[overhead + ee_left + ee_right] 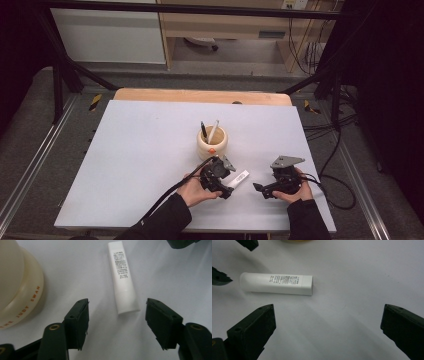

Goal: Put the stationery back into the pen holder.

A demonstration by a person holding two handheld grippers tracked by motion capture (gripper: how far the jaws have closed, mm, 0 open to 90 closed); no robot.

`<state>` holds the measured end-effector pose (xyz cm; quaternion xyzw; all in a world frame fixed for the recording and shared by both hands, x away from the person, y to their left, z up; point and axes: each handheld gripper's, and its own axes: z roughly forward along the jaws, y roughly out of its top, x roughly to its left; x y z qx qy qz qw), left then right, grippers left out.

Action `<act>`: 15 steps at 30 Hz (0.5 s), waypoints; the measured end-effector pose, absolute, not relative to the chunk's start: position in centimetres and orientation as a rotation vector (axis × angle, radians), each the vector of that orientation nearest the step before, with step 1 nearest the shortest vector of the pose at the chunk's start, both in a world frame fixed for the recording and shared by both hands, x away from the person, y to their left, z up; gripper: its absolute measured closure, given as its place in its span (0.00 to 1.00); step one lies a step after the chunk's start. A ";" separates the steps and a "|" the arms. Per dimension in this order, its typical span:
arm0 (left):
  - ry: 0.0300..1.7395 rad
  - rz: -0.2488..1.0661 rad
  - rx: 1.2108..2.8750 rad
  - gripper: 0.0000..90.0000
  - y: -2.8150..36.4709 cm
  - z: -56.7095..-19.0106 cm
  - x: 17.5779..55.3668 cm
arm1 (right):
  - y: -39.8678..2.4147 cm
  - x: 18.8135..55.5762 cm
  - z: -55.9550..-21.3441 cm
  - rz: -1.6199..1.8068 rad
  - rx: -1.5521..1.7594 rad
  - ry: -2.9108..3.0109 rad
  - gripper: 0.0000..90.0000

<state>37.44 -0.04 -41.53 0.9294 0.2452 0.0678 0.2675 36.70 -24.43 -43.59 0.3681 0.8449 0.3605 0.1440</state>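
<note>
The tube (241, 177) lies on the surface (140, 150) between both grippers, in front of the cup (212, 142) holding two pens (209, 132).

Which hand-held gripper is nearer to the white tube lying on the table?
Left. The left hand-held gripper is right beside the white tube, open jaws pointing at it. The right hand-held gripper is open and slightly farther away, on the other side.

- The cream cup (17, 282) is cut off by the left edge in the left gripper view.
- The tiny black print on the white tube (123, 277) is too small to read.
- In the high view, the person's sleeves (167, 222) run off the bottom edge.
</note>
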 end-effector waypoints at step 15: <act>0.658 0.111 2.590 0.64 -2.2 -42.3 38.2 | -24.3 36.7 -43.8 1.019 1.040 2.466 0.01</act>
